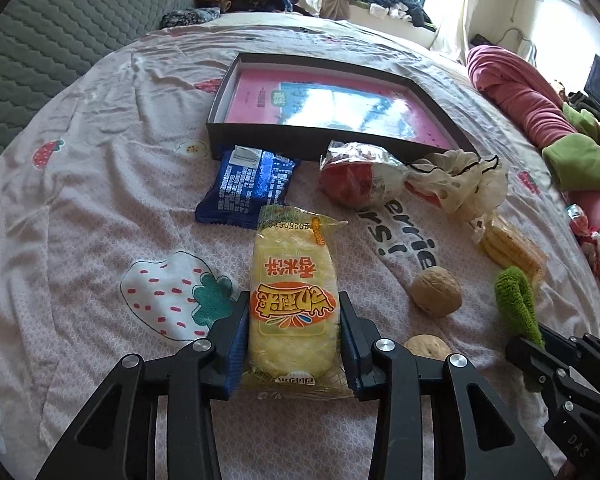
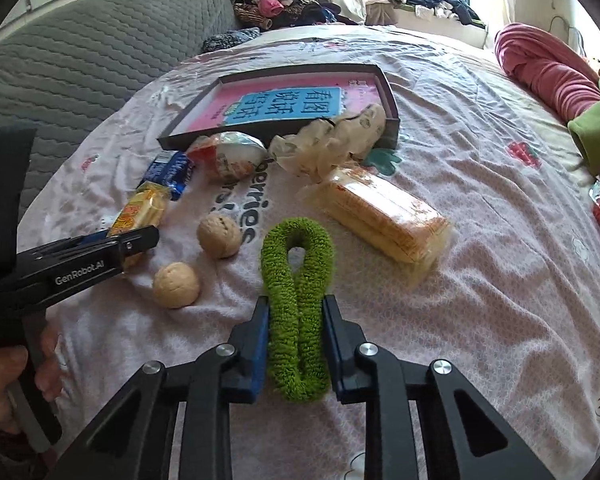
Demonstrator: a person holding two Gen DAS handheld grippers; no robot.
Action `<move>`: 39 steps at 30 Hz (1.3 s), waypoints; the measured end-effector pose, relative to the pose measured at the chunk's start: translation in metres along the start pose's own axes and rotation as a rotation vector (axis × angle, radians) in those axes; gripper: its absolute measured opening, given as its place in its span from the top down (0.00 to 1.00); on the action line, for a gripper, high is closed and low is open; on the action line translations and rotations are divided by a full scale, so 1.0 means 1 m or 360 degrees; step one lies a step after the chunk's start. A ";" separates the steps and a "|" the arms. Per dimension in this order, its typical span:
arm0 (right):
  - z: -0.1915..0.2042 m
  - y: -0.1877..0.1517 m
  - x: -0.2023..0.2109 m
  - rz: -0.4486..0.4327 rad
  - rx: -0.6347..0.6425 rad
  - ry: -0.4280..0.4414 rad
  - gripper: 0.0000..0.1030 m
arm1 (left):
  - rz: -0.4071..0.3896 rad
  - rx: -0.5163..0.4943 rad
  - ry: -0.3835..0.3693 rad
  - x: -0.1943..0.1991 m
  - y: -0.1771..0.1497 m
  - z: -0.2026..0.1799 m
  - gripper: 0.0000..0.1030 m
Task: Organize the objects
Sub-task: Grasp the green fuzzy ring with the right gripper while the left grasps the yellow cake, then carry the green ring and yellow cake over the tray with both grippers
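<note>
While both grippers sit low over the bed (image 1: 100,208), the left gripper (image 1: 294,344) is clamped on the yellow rice-cracker packet (image 1: 290,300) and the right gripper (image 2: 296,344) squeezes the green fuzzy loop (image 2: 296,292), both near the bed's front edge. The slick wrapper could slide from the pads on lifting; the limp loop could sag and snag. Two walnuts (image 2: 219,236) lie between. Farther on, mid-bed, the shallow dark box (image 1: 332,136) holds only a pink book (image 1: 340,104).
</note>
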State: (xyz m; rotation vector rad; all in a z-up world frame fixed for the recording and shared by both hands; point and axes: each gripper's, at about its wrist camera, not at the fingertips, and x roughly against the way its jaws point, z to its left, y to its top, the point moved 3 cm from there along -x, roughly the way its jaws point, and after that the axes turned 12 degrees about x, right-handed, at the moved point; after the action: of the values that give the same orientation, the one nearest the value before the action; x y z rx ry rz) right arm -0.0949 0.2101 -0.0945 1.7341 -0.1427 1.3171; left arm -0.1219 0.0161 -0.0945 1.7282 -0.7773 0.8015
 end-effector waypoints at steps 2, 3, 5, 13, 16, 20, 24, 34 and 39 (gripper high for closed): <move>0.003 0.001 0.004 -0.0012 0.0003 0.0007 0.75 | -0.0007 -0.0008 0.0006 0.004 -0.001 -0.002 0.60; 0.004 0.002 0.005 -0.0012 0.0008 0.0004 0.75 | -0.0011 -0.0009 0.0005 0.007 -0.001 -0.003 0.60; 0.004 0.003 0.009 -0.0018 0.0015 -0.0007 0.75 | -0.0020 -0.0021 0.0013 0.011 -0.003 -0.006 0.60; 0.008 0.008 0.028 -0.0067 0.0026 -0.0020 0.75 | -0.0050 -0.0042 0.0002 0.033 -0.008 -0.014 0.60; 0.011 0.010 0.034 -0.0087 0.0036 -0.0022 0.75 | -0.0063 -0.0045 0.0003 0.041 -0.010 -0.015 0.60; 0.014 0.012 0.042 -0.0110 0.0035 -0.0030 0.75 | -0.0084 -0.0053 0.0010 0.053 -0.011 -0.017 0.60; 0.015 0.014 0.050 -0.0137 0.0031 -0.0030 0.75 | -0.0112 -0.0061 0.0025 0.065 -0.012 -0.020 0.60; 0.017 0.025 0.073 -0.0216 0.0041 -0.0042 0.75 | -0.0161 -0.0096 0.0039 0.090 -0.015 -0.031 0.60; 0.017 0.030 0.081 -0.0245 0.0053 -0.0043 0.75 | -0.0186 -0.0095 0.0037 0.100 -0.015 -0.033 0.60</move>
State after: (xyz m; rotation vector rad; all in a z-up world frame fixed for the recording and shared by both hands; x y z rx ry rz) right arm -0.0659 0.2141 -0.0112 1.7551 -0.0022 1.1898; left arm -0.0583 0.0399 -0.0130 1.6918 -0.6716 0.7108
